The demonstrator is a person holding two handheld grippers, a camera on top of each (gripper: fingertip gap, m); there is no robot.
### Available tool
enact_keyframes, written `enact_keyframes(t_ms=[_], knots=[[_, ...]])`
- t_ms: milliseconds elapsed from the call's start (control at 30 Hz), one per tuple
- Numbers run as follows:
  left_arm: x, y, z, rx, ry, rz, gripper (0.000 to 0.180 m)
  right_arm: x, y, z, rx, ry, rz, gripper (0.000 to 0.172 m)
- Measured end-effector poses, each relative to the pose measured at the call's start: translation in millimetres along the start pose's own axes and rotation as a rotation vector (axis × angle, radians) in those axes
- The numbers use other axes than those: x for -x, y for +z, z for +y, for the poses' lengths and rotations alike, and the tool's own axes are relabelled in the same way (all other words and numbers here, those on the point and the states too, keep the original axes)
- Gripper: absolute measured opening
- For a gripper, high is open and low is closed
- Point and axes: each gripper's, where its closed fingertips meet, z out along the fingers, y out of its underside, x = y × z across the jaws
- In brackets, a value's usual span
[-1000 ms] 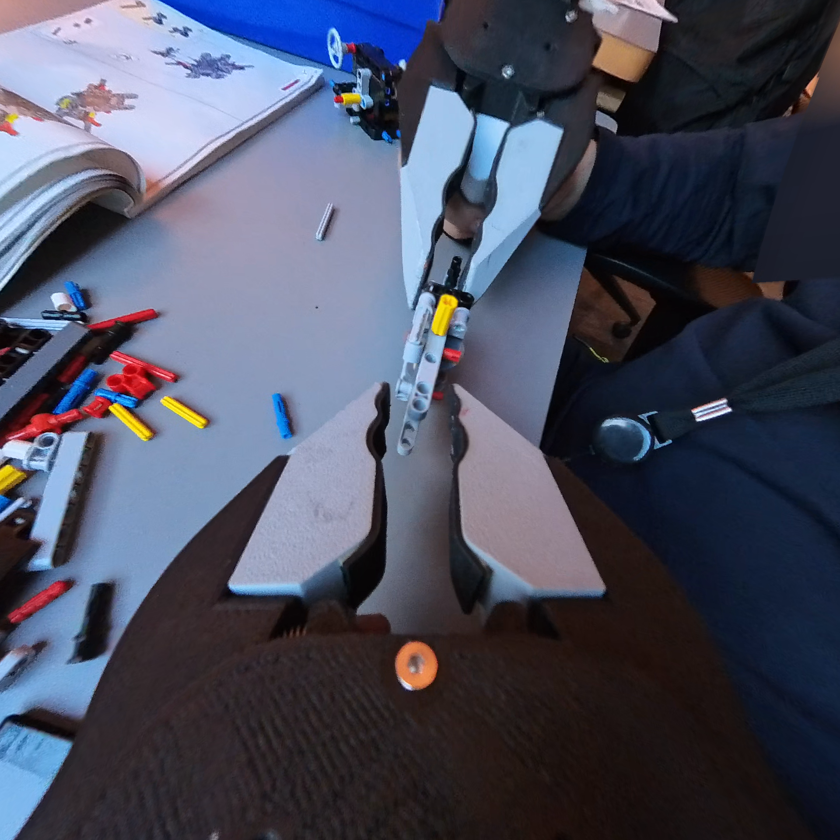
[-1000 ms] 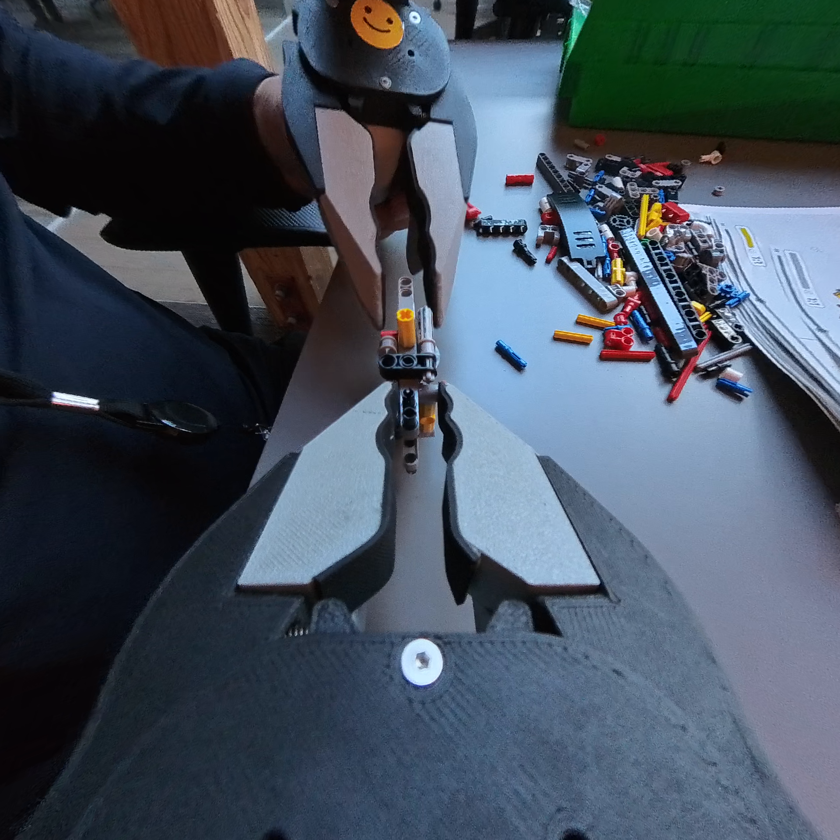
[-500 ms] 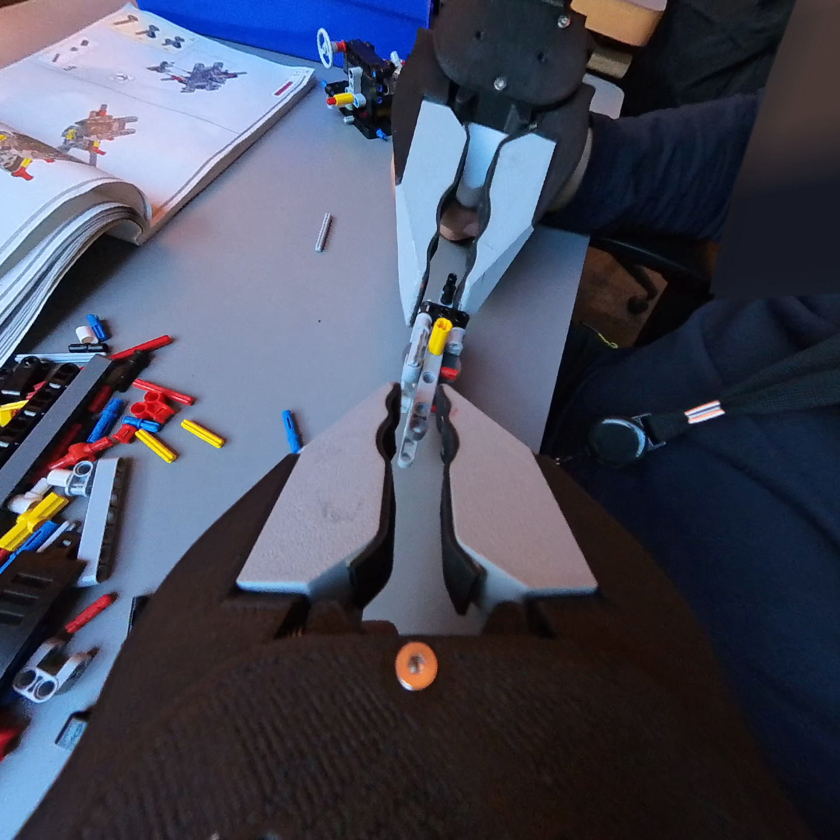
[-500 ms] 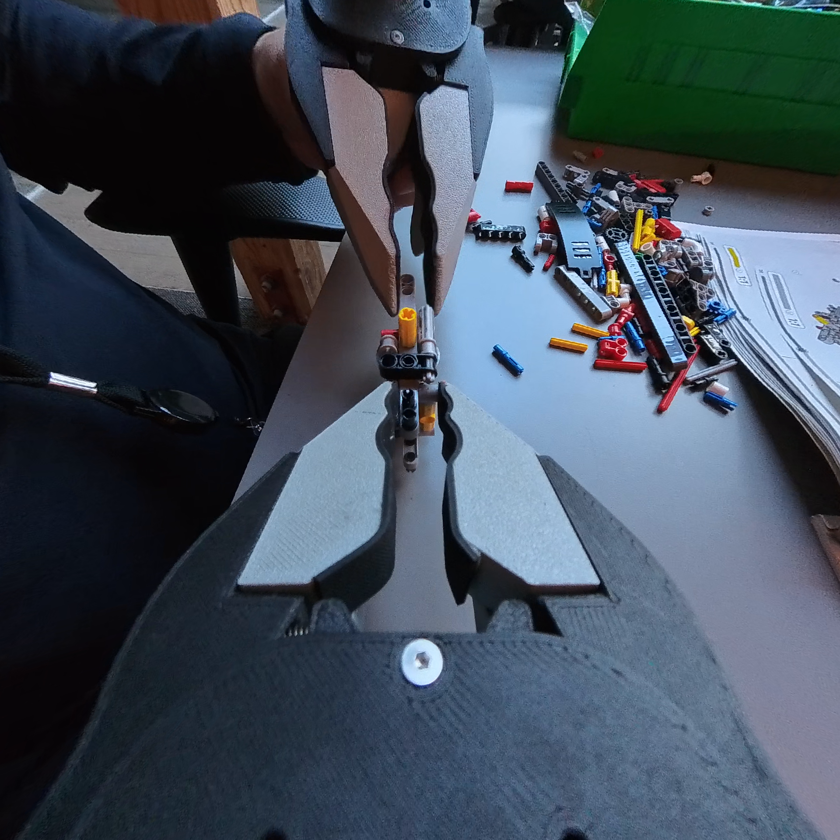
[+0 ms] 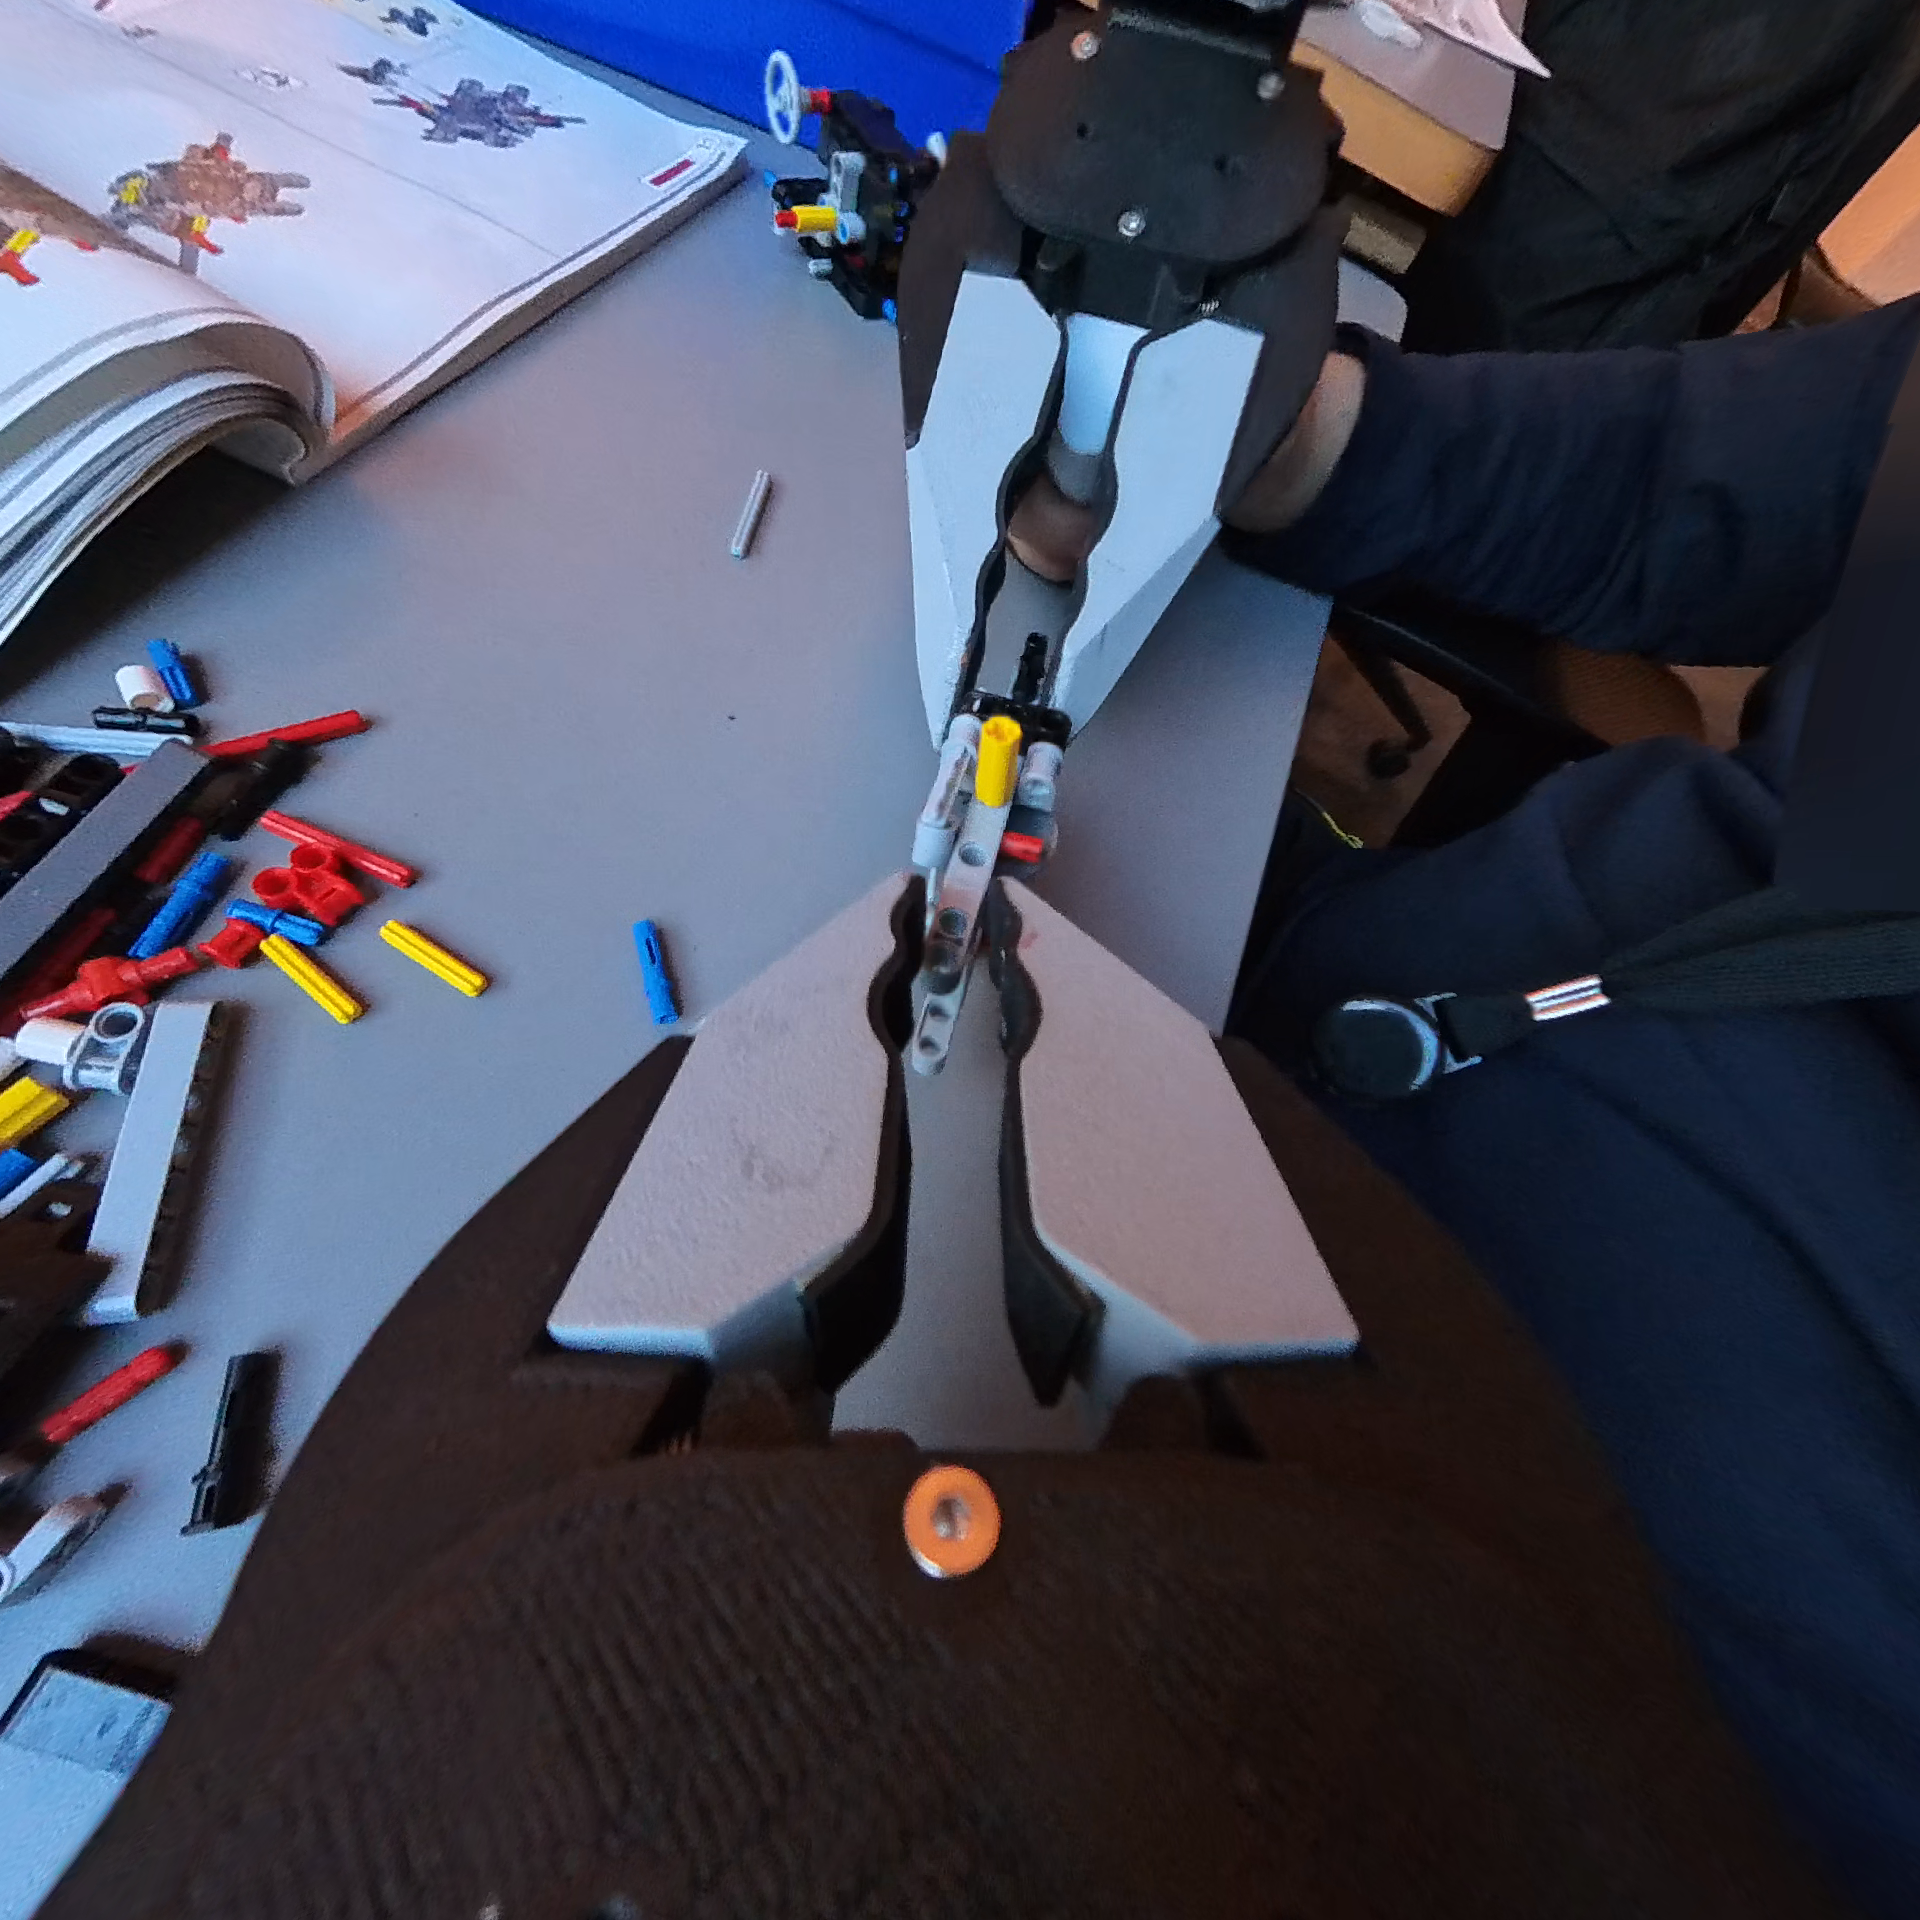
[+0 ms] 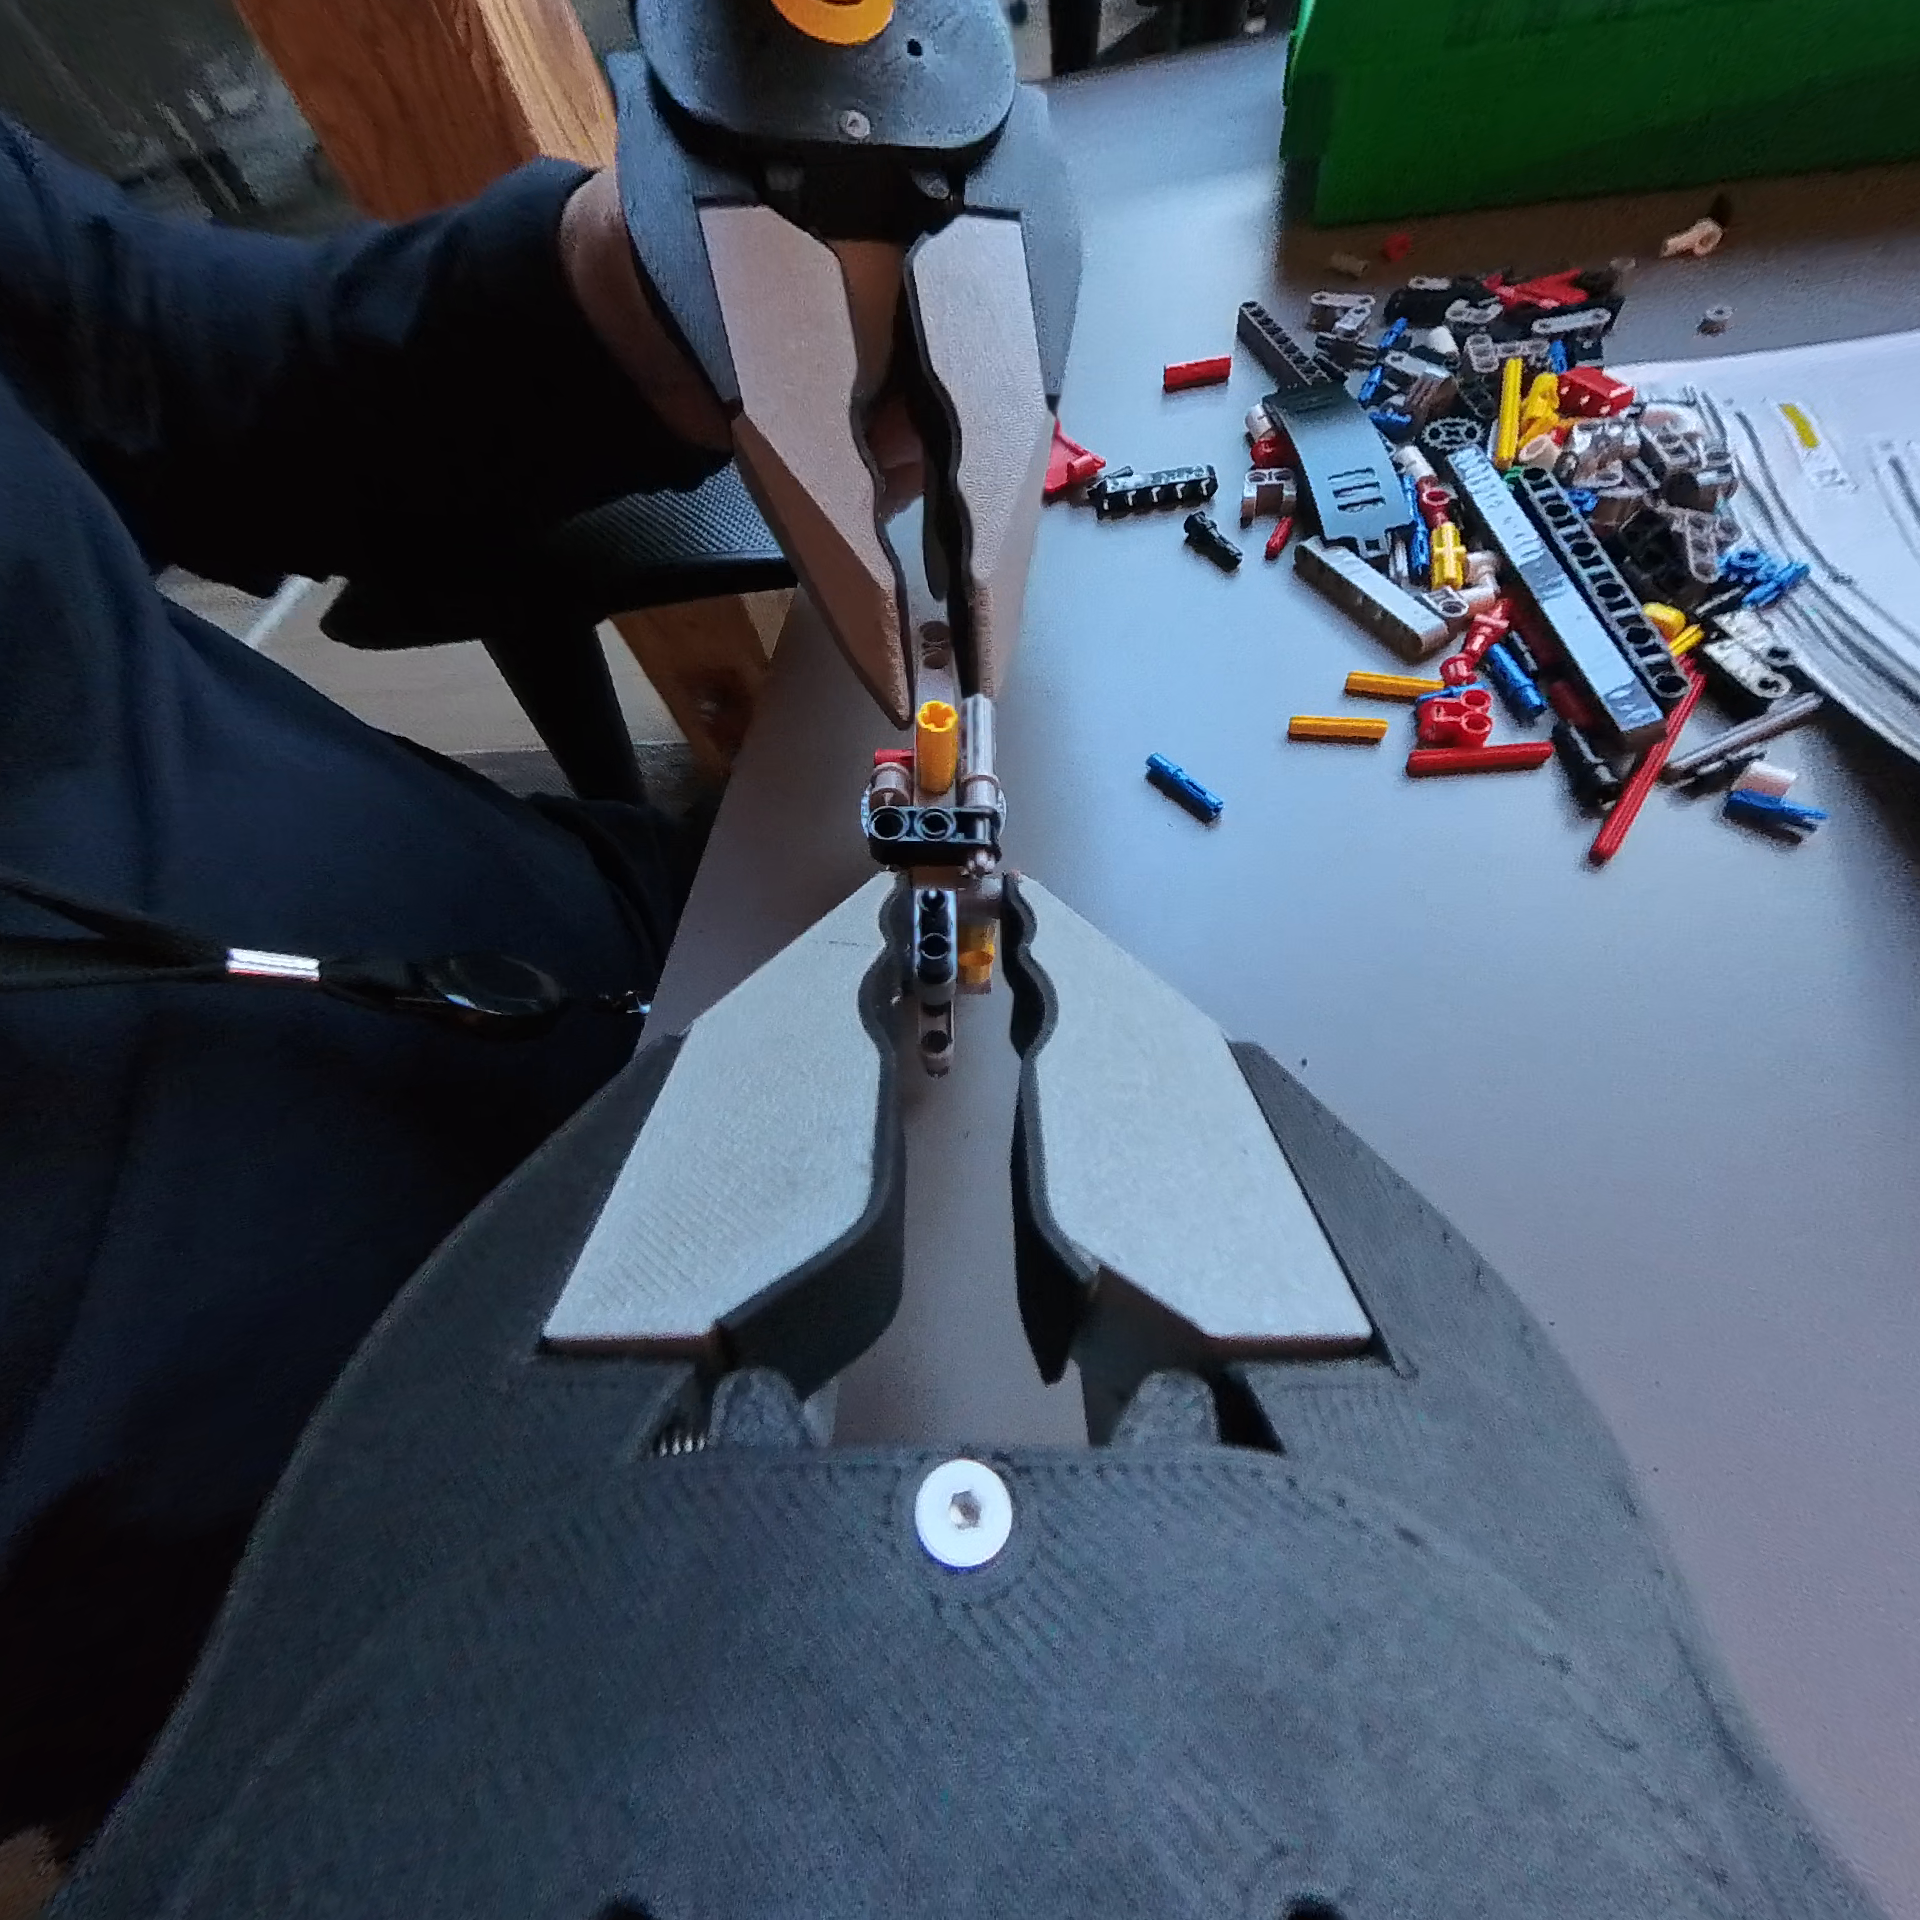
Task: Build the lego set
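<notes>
A small brick assembly [image 5: 987,790], with a grey holed beam, a yellow peg, a red pin and a black connector, hangs above the grey table's near edge [image 5: 1174,831]. My left gripper [image 5: 954,904] is shut on the grey beam end. The beam lies tilted between its pads. My right gripper [image 5: 1006,707] faces it from the far side and grips the black end. In the right wrist view, my right gripper [image 6: 948,899] is shut on the black and yellow part of the assembly [image 6: 935,800]. The left gripper [image 6: 940,696] pinches the beam from above.
Loose bricks, pins and beams lie in a pile [image 5: 156,914] [image 6: 1507,540] beside an open instruction booklet [image 5: 312,239]. A blue pin [image 5: 652,971] and a grey axle [image 5: 750,514] lie apart. A small black build [image 5: 862,208] and a green bin [image 6: 1600,104] stand at the back.
My left gripper slid forward over the grey beam and its jaws closed onto it. The right gripper kept its hold on the assembly throughout.
</notes>
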Motion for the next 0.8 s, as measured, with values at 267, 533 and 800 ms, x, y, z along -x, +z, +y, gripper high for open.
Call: enact_keyframes(t_ms=[267, 533, 800], knots=[[-0.8, 1.2, 1.5, 0.018, 0.051, -0.023, 0.008, -0.6, -1.2, -0.1, -0.006, 0.038, -0.021, 0.013], [-8.5, -5.0, -10.2, 0.026, 0.6, -0.307, 0.006, -4.4, -8.0, -9.2, -0.012, -0.32, 0.211, 0.014], [-10.7, -11.8, -20.8, 0.042, 0.848, -0.484, 0.005, -3.4, -18.3, -22.6, -0.092, -0.338, 0.235, 0.013]])
